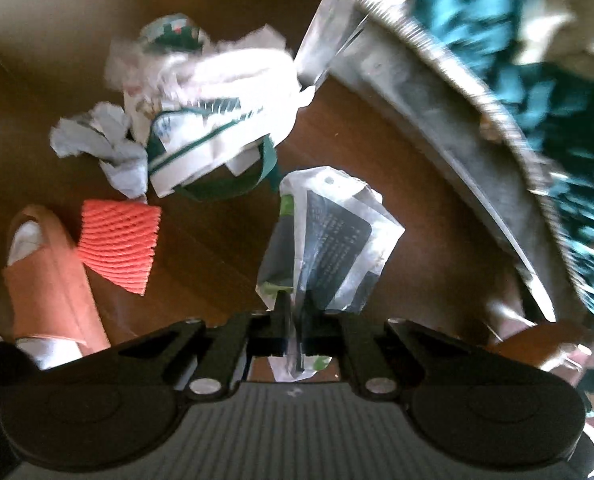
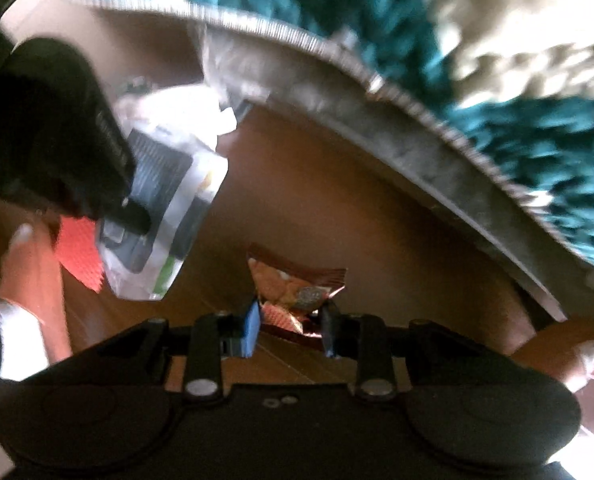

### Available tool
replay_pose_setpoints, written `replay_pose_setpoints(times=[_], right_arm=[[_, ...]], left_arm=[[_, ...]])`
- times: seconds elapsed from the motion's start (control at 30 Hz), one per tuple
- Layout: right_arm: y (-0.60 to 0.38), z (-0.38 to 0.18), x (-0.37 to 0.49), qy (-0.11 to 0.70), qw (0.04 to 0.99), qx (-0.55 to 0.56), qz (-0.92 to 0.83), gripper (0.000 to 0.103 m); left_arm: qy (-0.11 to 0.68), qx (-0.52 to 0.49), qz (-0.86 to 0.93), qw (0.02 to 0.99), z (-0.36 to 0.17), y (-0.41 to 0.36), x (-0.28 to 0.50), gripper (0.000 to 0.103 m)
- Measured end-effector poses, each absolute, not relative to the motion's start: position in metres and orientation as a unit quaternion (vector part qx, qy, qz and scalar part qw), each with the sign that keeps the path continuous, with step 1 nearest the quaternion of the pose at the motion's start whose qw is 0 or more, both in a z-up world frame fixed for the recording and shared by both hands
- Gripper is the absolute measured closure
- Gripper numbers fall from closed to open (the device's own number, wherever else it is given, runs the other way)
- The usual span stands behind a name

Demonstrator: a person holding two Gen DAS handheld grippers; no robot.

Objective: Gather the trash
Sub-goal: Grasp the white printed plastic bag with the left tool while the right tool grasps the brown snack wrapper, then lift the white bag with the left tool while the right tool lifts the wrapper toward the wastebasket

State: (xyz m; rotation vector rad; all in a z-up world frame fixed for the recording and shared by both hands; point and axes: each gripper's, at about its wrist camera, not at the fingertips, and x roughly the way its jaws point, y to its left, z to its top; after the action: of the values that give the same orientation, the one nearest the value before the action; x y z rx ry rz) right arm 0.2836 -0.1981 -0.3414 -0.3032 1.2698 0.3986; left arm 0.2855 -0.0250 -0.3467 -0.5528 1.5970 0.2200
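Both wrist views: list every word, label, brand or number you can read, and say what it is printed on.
None can be read.
Clear plastic packet in the left hand-held gripper: rows of pale print on a dark panel, too blurred.
Brown snack wrapper in the right hand-held gripper: a round emblem, illegible.
White and green paper bag: green markings, no legible letters.

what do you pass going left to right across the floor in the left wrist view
orange slipper → red foam net → clear plastic wrapper pinched in the left gripper → teal and cream rug
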Motion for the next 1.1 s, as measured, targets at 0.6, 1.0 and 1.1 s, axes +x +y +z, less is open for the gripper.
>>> replay_pose_setpoints(times=[0.6, 1.0, 1.1], right_arm=[[-0.246, -0.131, 0.191, 0.444, 0.882, -0.012, 0.158, 0.073], [-0.27, -0.005, 0.151, 0.316, 0.935, 0.006, 0.159, 0.073], [-0.275, 0.025, 0.151, 0.283, 0.946, 0.004, 0.159, 0.073]], left_arm=[[0.568, -0.229, 0.007, 0.79, -0.142, -0.021, 0.2, 0.098], [0.435, -0.195, -0.052, 0.877, -0.009, -0.038, 0.188, 0.098], [0.404, -0.188, -0.065, 0.893, 0.024, -0.044, 0.194, 0.098]])
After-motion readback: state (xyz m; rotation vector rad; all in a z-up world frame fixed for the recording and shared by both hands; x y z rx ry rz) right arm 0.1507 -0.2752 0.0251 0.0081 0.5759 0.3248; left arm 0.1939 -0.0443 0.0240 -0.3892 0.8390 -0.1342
